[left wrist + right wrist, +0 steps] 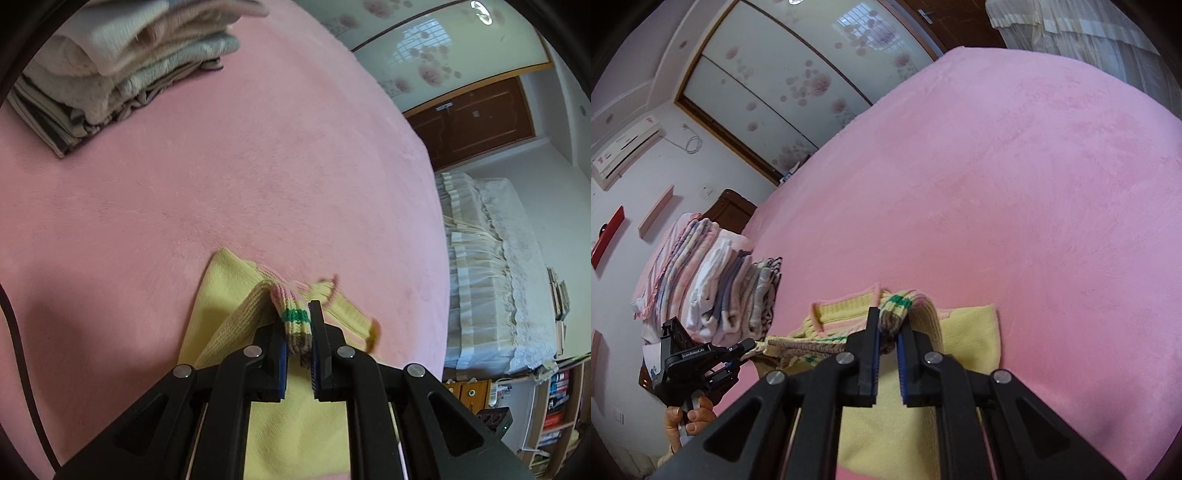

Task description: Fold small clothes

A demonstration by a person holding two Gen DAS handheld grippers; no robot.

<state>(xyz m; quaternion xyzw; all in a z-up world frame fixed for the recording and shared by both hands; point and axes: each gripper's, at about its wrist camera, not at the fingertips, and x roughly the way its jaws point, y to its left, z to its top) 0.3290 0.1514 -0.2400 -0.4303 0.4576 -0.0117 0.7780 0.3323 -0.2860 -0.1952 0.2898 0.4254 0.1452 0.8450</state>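
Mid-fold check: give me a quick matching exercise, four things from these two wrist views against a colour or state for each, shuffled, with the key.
Things:
1. left gripper
2. bed cover
3. small sweater
4. folded stack

States:
A. plain pink, spread flat
B. pale yellow knit with a green-striped band
C. shut on a striped hem
D. piled at the bed's edge, untouched

Pairs: 1-C, 2-A, 3-B, 4-D

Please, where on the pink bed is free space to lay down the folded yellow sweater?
Free: the wide pink blanket beyond the yellow sweater, up to the far edge by the wardrobe. Crowded: the side with the stack of folded clothes.
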